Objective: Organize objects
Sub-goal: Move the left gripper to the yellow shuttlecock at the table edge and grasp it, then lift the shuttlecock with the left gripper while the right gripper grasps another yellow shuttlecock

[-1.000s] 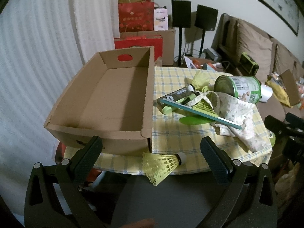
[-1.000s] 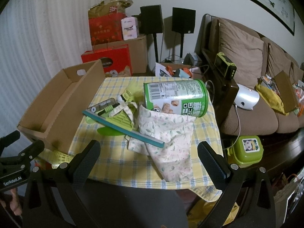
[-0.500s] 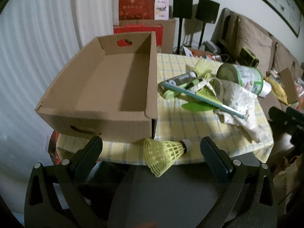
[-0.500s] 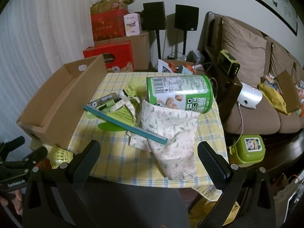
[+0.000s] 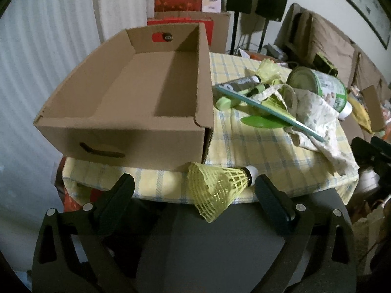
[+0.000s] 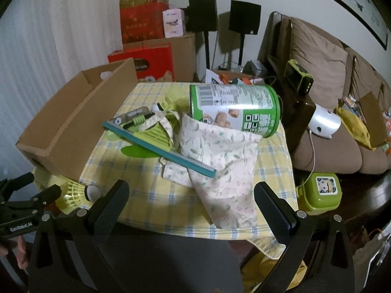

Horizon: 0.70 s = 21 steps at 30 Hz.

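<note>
Over the last second the left claw [image 5: 194,188] has come down toward the near edge of the bench [image 5: 268,151], so the yellow shuttlecock [image 5: 217,188] that sat small at the bottom of its view now fills the lower middle of the frame, lying on its side with the white cork tip pointing right, almost against the right finger. The jaws have just been closing a little, yet they stand wide, with the shuttlecock between them and neither pad pressing on it; nothing is held. The empty cardboard box [image 5: 136,90] sits in the upper left of that view, its front wall just behind the shuttlecock's skirt, which overhangs the bench edge. The right claw [image 6: 190,200] has sunk slightly too, its jaws wide and empty, hovering at the lower middle of its view over the flowered cloth bag [image 6: 220,161]. Beyond the bag lie the green tin [image 6: 234,107] on its side and the teal stick [image 6: 158,149] across a heap of small green things. I take this as the first pick being lined up: the shuttlecock looks next for the box, and nothing has gone in yet.
</note>
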Each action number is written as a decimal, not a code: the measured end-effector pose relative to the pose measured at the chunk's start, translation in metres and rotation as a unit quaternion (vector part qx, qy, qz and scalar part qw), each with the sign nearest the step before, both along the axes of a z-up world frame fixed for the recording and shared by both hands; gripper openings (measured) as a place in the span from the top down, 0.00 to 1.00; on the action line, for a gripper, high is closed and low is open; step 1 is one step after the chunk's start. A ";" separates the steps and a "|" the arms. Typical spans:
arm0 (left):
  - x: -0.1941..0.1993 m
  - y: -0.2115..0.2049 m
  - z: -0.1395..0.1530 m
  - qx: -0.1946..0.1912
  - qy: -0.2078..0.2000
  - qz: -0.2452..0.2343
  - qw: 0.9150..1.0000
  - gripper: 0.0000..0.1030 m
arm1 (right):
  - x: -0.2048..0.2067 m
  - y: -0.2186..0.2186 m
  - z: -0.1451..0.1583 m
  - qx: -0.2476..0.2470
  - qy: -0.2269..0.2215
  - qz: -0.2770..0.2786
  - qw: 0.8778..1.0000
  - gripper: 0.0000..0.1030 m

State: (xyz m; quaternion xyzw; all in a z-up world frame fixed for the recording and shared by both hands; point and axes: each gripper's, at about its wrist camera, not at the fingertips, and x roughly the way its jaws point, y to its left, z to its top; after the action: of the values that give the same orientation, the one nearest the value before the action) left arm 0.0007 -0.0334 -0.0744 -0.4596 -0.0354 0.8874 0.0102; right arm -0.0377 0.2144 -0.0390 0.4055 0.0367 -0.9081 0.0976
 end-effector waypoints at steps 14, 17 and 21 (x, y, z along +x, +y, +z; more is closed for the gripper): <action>-0.009 0.003 -0.022 0.053 -0.039 -0.013 0.998 0.58 | -0.009 0.008 -0.019 0.004 -0.029 0.004 1.000 0.12; -0.009 0.007 -0.021 0.048 -0.032 -0.022 0.998 0.67 | -0.010 0.007 -0.021 0.004 -0.033 0.012 0.999 0.20; -0.007 0.012 -0.017 0.045 -0.019 -0.032 0.998 0.80 | -0.013 0.006 -0.022 -0.003 -0.037 0.025 0.999 0.25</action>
State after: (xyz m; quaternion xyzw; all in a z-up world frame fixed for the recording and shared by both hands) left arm -0.0065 -0.0210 -0.0911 -0.4759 -0.0607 0.8754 0.0591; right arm -0.0504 0.2208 -0.0606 0.4372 0.0403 -0.8900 0.1231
